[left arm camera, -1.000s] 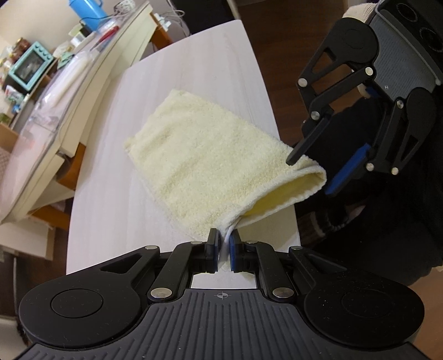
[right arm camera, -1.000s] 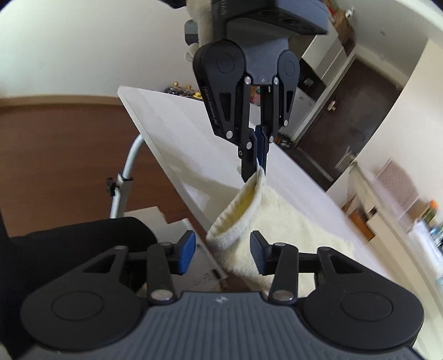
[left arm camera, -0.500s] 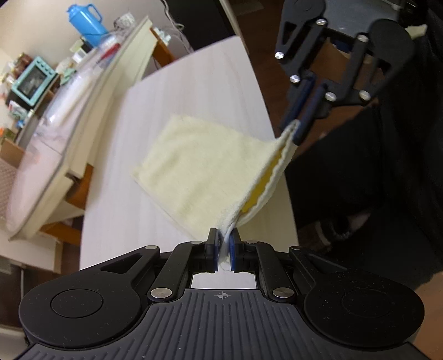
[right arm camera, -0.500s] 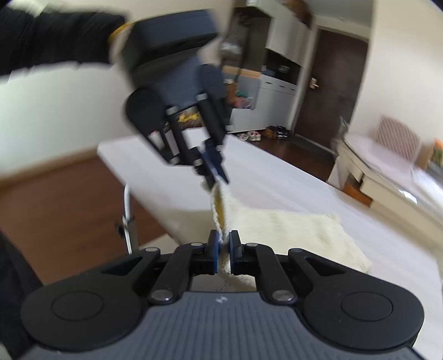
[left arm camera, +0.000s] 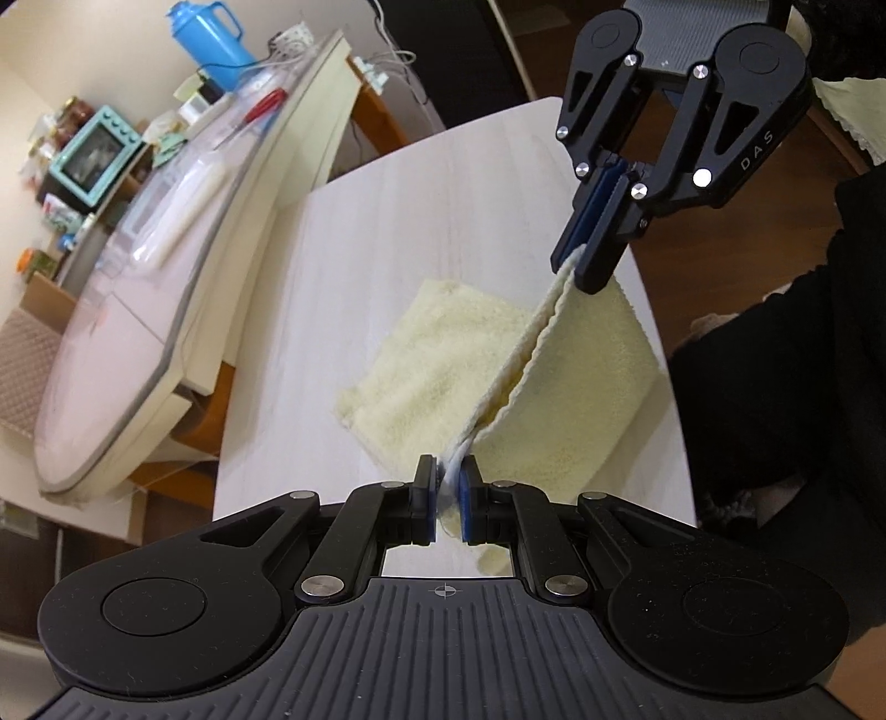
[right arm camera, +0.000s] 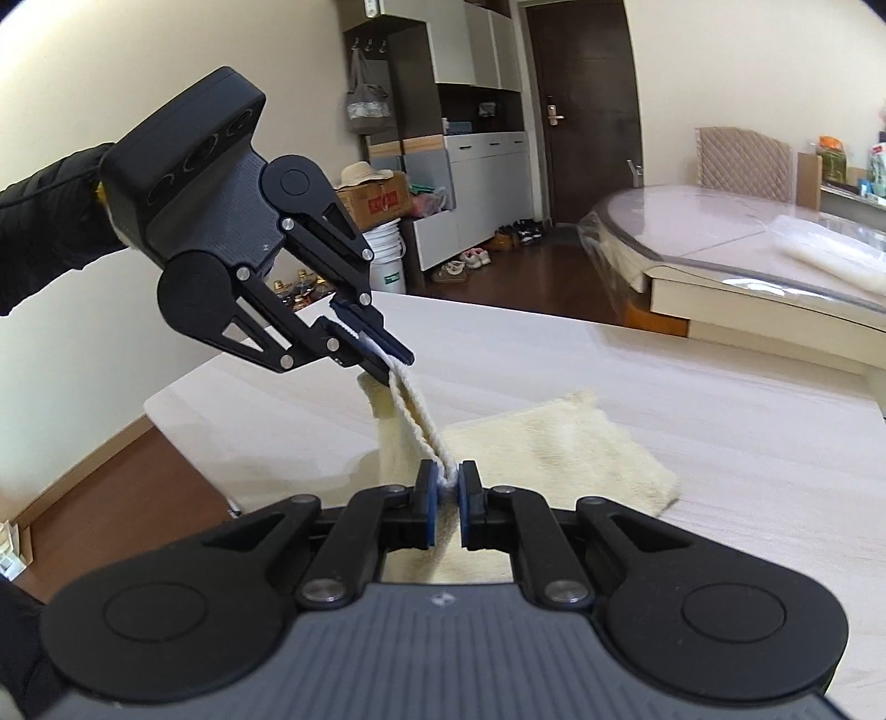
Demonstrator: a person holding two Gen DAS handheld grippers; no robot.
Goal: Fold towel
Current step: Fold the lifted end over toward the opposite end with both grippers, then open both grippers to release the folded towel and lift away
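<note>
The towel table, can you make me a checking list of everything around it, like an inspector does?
Surface: pale wood-grain table, bare apart from the towel.
Job's things: fluffy pale yellow towel, near edge lifted off the table, far part lying flat.
Clutter: blue plastic jug and teal toy oven on the side counter.
Grippers: left claw shut on one towel corner; right claw shut on the other.
Cables: white cords behind the counter.
Surroundings: dark door, shoes on the floor.
</note>
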